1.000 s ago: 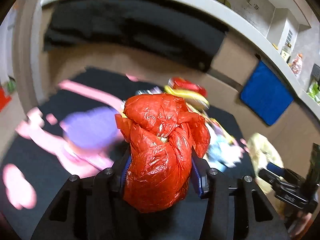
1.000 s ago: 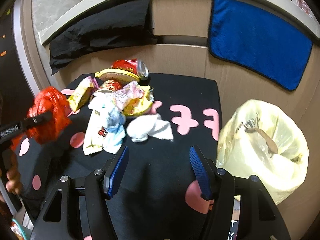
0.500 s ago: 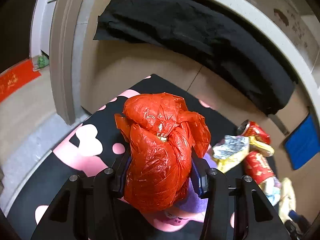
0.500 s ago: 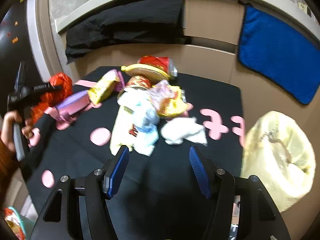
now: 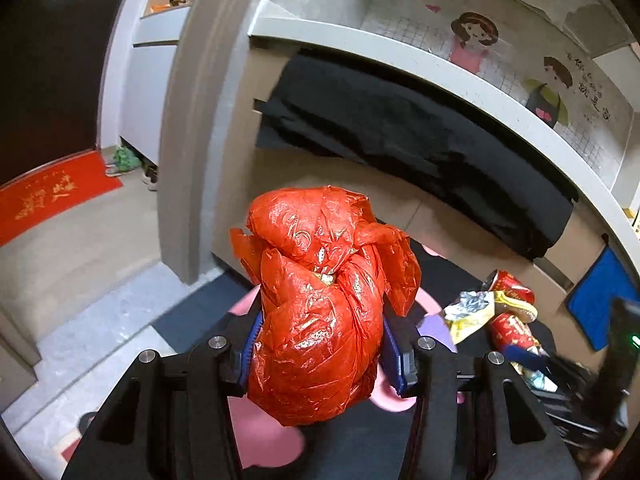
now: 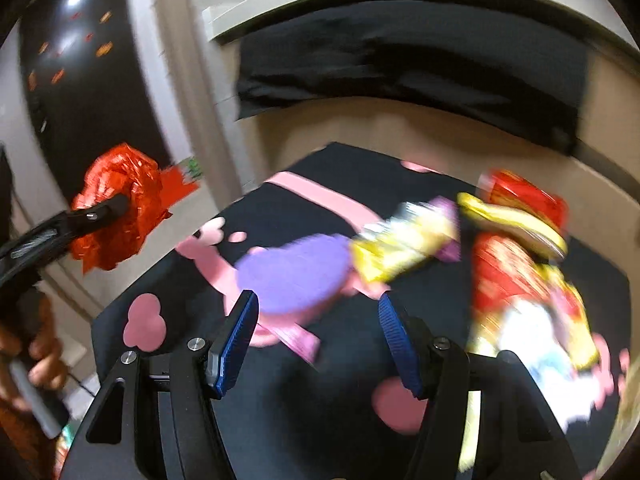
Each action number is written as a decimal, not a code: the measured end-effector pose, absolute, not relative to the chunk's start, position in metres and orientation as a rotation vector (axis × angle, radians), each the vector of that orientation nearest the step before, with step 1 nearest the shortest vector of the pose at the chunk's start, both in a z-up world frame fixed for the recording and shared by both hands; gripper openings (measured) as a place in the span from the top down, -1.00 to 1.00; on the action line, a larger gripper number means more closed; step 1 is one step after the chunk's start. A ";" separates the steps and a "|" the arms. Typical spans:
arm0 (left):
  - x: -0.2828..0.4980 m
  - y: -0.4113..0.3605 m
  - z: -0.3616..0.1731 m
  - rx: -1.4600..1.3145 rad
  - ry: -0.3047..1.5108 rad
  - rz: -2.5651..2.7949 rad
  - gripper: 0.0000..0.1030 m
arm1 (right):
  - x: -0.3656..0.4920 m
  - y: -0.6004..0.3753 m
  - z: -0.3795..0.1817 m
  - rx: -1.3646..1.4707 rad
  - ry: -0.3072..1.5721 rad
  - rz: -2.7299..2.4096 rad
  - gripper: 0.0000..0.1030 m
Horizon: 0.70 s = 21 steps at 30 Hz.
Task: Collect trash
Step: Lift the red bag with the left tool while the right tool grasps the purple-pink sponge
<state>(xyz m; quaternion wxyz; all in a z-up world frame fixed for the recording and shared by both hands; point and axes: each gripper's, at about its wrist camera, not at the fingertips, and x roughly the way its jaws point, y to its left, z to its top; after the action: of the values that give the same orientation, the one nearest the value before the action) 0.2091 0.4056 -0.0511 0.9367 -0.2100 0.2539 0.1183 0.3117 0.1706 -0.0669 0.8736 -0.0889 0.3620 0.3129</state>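
My left gripper is shut on a crumpled red plastic bag and holds it above the left edge of the black mat. In the right wrist view the red bag hangs at the far left. My right gripper is open and empty above the mat. A pile of trash lies to its right: a yellow and silver wrapper, red packets and white paper. The pile also shows in the left wrist view. The right wrist view is blurred.
A black cloth hangs over the cabinet front under a white counter edge. A blue towel hangs at the right. A grey door frame and a red doormat are at the left.
My left gripper has swung left and up with the red bag, away from the pile. My right gripper has swung left too; the yellow trash bag has left its view.
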 end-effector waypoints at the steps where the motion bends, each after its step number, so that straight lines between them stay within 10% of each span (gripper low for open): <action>1: 0.203 0.409 -0.051 -0.426 0.516 0.251 0.02 | 0.314 0.182 -0.068 -0.217 0.748 0.658 -0.15; 21: 0.192 0.429 -0.092 -0.589 0.586 0.222 0.02 | 0.339 0.191 -0.110 -0.354 0.745 0.445 -0.28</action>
<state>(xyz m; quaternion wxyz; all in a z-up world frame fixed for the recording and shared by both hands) 0.1919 0.4286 -0.0921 0.9090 -0.2857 0.2838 0.1074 0.3394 0.1906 -0.1104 0.8922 -0.1708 0.3590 0.2144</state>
